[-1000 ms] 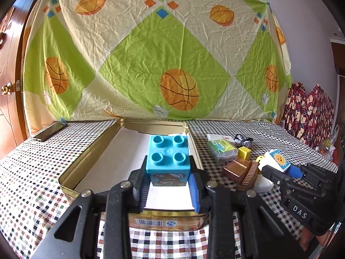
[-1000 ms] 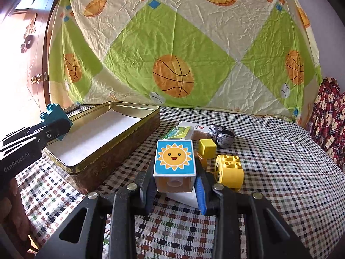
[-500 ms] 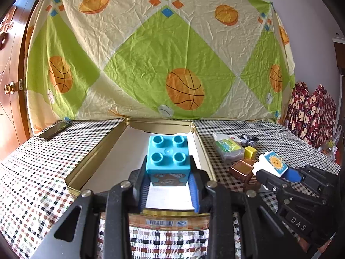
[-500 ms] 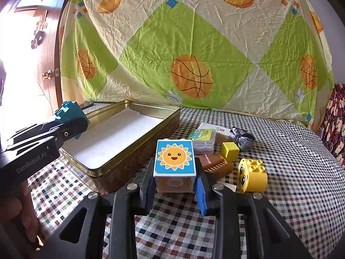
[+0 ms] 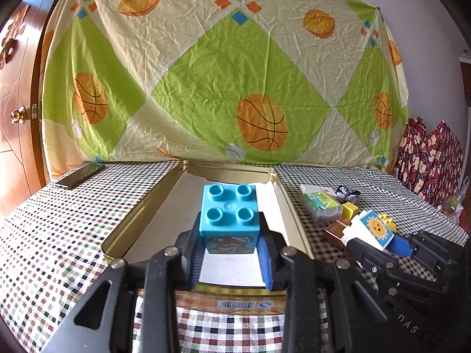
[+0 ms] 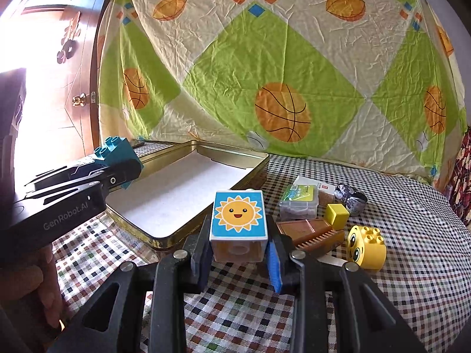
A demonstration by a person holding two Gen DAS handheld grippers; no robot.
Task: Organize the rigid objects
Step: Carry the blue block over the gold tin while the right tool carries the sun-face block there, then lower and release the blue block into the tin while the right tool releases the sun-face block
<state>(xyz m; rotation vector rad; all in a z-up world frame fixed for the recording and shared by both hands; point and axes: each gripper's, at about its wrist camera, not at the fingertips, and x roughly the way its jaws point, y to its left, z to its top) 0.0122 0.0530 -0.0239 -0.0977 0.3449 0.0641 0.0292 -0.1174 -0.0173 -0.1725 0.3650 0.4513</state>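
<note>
My left gripper [image 5: 229, 250] is shut on a light blue studded brick [image 5: 229, 217] and holds it above the near end of an open gold tin [image 5: 138, 209] with a white lining. My right gripper [image 6: 239, 250] is shut on a white block with a sun picture [image 6: 238, 214], held above the checked cloth just right of the tin [image 6: 206, 220]. The left gripper with the blue brick [image 6: 113, 150] shows at the left of the right wrist view. The right gripper with the sun block [image 5: 374, 229] shows at the right of the left wrist view.
On the cloth right of the tin lie a yellow face brick [image 6: 366, 244], a small yellow cube [image 6: 337, 214], a brown comb-like piece [image 6: 312, 232], a clear box with a green label [image 6: 298, 201] and a dark crumpled item [image 6: 350, 195]. A phone [image 5: 79, 175] lies far left.
Both grippers have shifted left, the right one toward the tin with the sun block. The left gripper still holds the blue brick over the tin's near end.
</note>
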